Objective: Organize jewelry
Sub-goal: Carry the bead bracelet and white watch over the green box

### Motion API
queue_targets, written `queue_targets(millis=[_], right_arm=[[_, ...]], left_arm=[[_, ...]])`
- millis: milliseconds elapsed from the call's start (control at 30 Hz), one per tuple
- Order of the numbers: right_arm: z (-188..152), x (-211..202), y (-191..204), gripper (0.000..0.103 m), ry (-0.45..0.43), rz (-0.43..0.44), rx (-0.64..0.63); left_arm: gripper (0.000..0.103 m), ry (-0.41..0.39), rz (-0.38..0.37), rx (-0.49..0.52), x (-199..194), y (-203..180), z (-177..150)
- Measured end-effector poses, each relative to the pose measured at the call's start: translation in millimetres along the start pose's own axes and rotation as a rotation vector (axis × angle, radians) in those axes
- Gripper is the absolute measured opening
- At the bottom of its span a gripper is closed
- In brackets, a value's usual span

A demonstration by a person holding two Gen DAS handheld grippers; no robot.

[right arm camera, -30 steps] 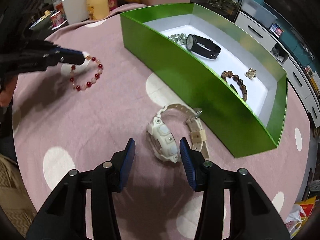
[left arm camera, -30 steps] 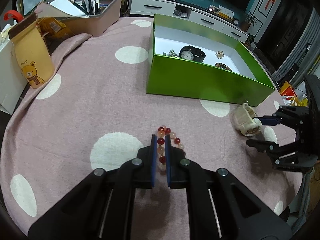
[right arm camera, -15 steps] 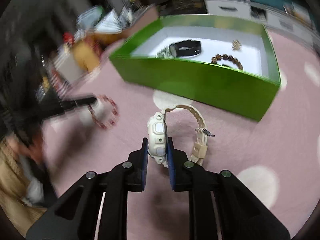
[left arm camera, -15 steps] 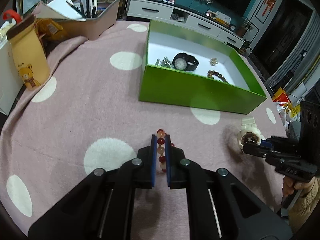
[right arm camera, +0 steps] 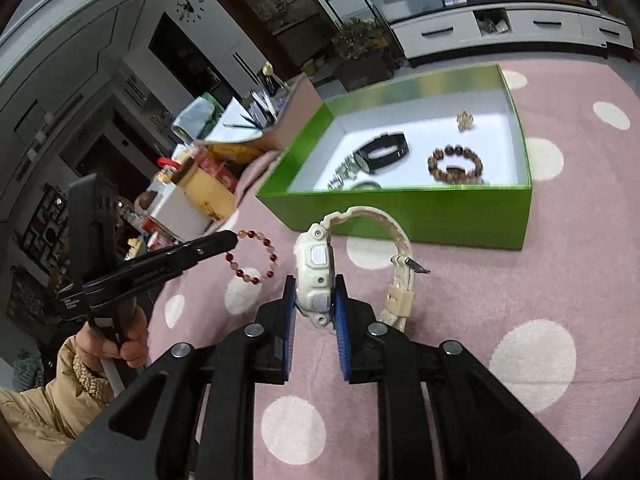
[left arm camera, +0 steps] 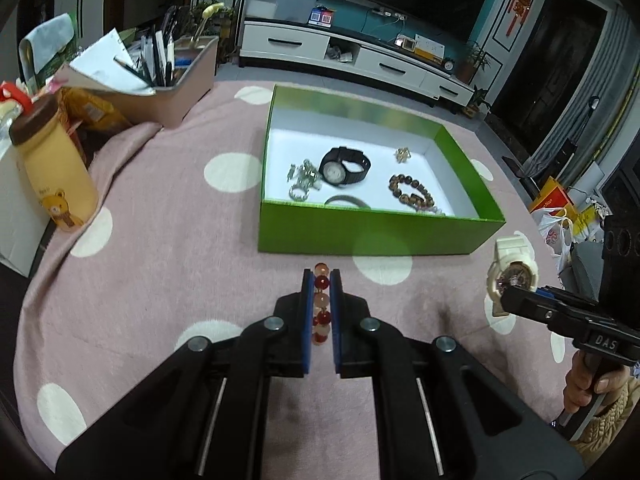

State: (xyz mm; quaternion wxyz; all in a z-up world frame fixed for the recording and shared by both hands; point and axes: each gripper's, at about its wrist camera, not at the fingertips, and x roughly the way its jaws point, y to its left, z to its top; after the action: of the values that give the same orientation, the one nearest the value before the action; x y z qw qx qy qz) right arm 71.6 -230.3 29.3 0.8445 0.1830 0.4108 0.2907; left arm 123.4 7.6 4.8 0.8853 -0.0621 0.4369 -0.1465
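Note:
My left gripper (left arm camera: 321,280) is shut on a bracelet of red and pale beads (left arm camera: 321,300), which it holds off the pink cloth. From the right wrist view the bracelet (right arm camera: 252,258) hangs as a loop from the left gripper's tip (right arm camera: 230,240). My right gripper (right arm camera: 314,284) is shut on the case of a cream watch (right arm camera: 316,260), whose strap arches away to the right. The watch (left arm camera: 512,268) also shows at the right gripper's tip in the left wrist view. Ahead lies the open green box (left arm camera: 360,228) with a black watch (left arm camera: 344,166) and a brown bead bracelet (left arm camera: 412,190) inside.
The box also holds silver pieces (left arm camera: 304,178) and a small gold piece (left arm camera: 402,154). A yellow bear bottle (left arm camera: 56,184), a pen tray (left arm camera: 176,84) and snack packs crowd the table's left. A person's hand (right arm camera: 128,340) grips the left handle.
My right gripper closed on the cream watch and raised it off the cloth while rolling. My left gripper rose with the bead bracelet still in it.

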Motion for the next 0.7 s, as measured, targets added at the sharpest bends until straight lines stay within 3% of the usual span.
queue_targets(millis=[200, 467, 700], right_arm=[[19, -13, 0, 0.018, -0.049, -0.004, 0.008], [58, -18, -6, 0.018, -0.094, -0.095, -0.022], [90, 4, -28, 0.018, -0.053, -0.197, -0.049]], left_arm=[[0.007, -0.034, -0.008, 0.006, -11, -7, 21], [0.007, -0.091, 0.030, 0.033, -13, -16, 73], [0.007, -0.087, 0.047, 0.026, 12, -15, 113]])
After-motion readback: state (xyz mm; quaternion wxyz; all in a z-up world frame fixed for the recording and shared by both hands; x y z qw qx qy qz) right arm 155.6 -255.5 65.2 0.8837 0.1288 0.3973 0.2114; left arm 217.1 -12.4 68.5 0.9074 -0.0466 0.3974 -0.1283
